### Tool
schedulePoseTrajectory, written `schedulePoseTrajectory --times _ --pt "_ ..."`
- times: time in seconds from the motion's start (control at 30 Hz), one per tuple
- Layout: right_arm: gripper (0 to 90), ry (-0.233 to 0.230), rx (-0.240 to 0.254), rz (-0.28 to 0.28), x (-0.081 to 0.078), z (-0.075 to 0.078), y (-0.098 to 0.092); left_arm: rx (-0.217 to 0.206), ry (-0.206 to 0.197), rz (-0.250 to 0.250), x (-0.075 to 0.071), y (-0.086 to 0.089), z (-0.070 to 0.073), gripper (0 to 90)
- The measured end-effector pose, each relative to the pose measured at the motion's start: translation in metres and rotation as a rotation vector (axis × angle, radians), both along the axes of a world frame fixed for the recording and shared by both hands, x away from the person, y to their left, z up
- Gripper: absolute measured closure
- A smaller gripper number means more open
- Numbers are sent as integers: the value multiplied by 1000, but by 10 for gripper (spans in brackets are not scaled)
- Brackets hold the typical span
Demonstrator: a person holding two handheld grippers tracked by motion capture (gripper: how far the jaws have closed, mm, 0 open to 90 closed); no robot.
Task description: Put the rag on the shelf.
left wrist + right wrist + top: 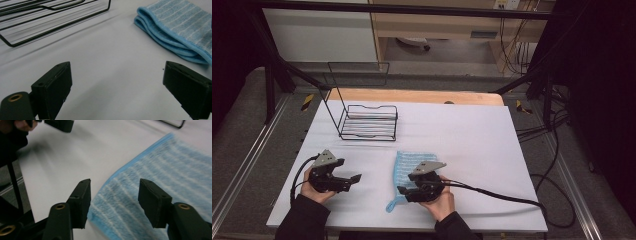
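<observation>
While the right gripper [401,190] hovers with spread jaws over the near left corner of the folded blue cloth [409,167], nothing is pinched between them; the cloth lies flat on the white tabletop [472,140], just beneath and ahead of the jaws. Well apart to the left, the left gripper [354,178] also stands wide open over bare tabletop. Its own view shows the cloth's stacked folded edges [175,25] and the wire rack [50,15]; the high view shows the rack [368,121] beyond both grippers.

A lab-like recording space: a white-covered table [472,130] stands within a dark metal frame [412,9], with loose cables [557,200] across grey carpet [242,140].
</observation>
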State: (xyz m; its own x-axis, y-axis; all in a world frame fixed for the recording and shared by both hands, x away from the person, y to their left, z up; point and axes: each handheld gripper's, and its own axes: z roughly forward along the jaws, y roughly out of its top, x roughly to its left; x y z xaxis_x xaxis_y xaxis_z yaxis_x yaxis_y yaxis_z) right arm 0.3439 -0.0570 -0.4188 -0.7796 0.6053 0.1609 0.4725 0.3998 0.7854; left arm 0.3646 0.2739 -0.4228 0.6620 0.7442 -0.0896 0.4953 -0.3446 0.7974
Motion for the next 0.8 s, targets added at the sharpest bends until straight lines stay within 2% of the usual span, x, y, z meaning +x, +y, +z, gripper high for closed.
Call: schedulePoseTrajectory --times 0.1,0.2,0.3,0.37,0.5,0.57,0.67,0.8 --pt "380 -13 9 -51 6 5 -24 -27 14 -10 -4 -10 5 99" --pt "393 -19 -4 -116 9 4 -50 -43 32 -22 -8 -28 8 120" --pt "414 18 -14 -169 8 -4 -75 -38 51 -41 -12 -52 11 156" --pt "435 54 -14 -178 5 -13 -85 -32 59 -57 -14 -69 12 186" --pt "490 84 -28 -166 3 -25 -85 -29 104 -80 -17 -98 7 316" --pt "525 97 -30 -159 3 -29 -83 -12 132 -79 -16 -108 1 385" --pt "599 120 -24 -153 4 -32 -83 11 170 -67 -15 -115 -10 484" --pt "729 155 9 -144 6 -34 -84 11 227 -66 -16 -117 -18 647"
